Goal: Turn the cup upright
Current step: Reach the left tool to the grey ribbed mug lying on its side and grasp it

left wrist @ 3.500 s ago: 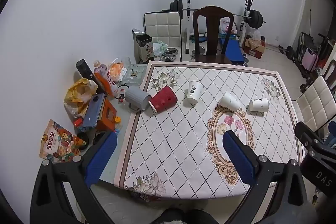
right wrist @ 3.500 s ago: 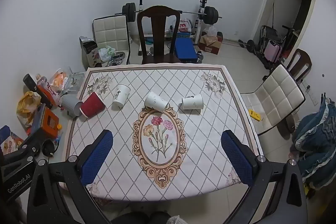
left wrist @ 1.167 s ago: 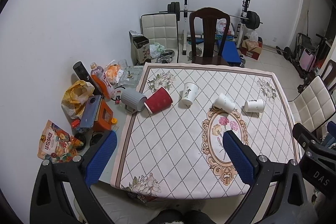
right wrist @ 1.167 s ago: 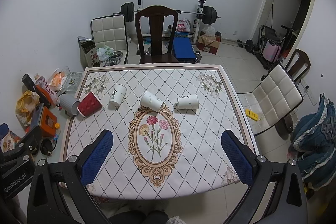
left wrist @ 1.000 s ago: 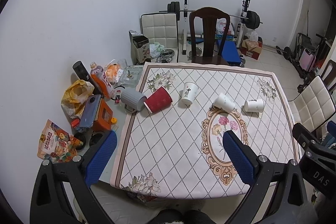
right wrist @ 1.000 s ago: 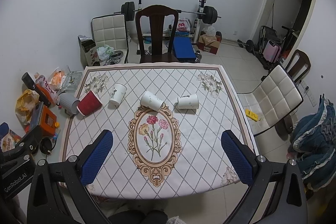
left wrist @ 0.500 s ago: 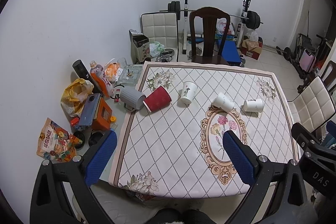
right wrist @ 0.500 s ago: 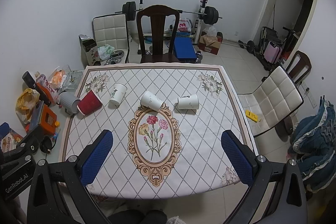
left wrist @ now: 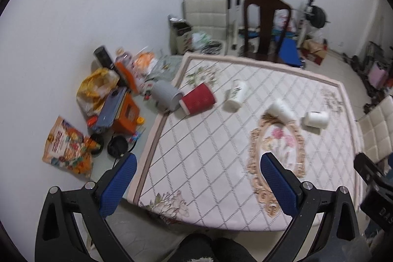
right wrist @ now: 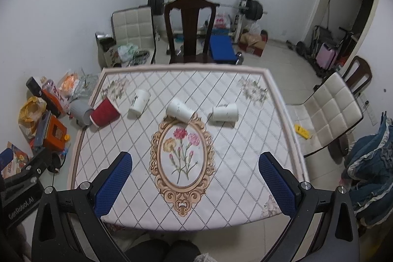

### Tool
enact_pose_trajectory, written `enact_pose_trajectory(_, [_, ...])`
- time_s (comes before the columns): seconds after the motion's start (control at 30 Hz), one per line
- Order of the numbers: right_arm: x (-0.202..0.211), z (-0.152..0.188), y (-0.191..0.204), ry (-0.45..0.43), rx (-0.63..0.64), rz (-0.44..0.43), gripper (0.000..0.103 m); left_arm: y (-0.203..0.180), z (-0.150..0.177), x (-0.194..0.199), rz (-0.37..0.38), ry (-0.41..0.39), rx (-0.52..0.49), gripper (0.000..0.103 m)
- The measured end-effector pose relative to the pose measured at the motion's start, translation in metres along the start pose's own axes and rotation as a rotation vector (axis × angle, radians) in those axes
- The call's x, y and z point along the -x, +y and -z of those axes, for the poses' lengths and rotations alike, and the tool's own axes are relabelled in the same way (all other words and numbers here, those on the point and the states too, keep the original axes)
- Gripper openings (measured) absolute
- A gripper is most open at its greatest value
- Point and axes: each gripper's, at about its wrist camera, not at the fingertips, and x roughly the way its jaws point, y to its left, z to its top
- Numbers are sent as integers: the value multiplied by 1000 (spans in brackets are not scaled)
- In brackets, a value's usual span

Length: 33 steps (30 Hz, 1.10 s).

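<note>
Several cups lie on their sides in a row across the far half of the table. A red ribbed cup lies at the left edge. To its right lie a white cup, a second white cup and a third white cup. My left gripper and right gripper are both open and empty, high above the table's near edge, far from the cups.
A grey bin lies tipped against the table's left edge beside floor clutter of bags and an orange box. A dark wooden chair stands at the far side and a white padded chair at the right.
Both grippers have drifted slightly. The left view has swung and tilted and now looks blurred. The cups have not moved.
</note>
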Motion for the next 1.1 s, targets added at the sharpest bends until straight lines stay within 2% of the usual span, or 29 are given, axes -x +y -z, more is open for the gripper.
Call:
enact_pose_trajectory(0.17, [-60, 3, 18, 90, 32, -22, 103, 22, -1, -49, -70, 98, 42, 103])
enact_pose_trajectory(0.4, [-162, -2, 57, 245, 40, -7, 103, 53, -20, -133, -95, 235, 98, 103])
enact_pose_trajectory(0.63, [-260, -19, 105, 393, 43, 26, 103, 82, -52, -216, -83, 333, 160, 103])
enact_pose_trajectory(0.87, [-327, -43, 156, 452, 101, 64, 103, 116, -89, -298, -82, 406, 267, 103])
enact_pose_trajectory(1.0, [-357, -56, 179, 463, 121, 82, 103, 134, -106, -334, -42, 436, 357, 103])
enact_pose_trajectory(1.1, [-374, -62, 189, 471, 115, 87, 103, 145, -116, -354, 27, 459, 449, 102])
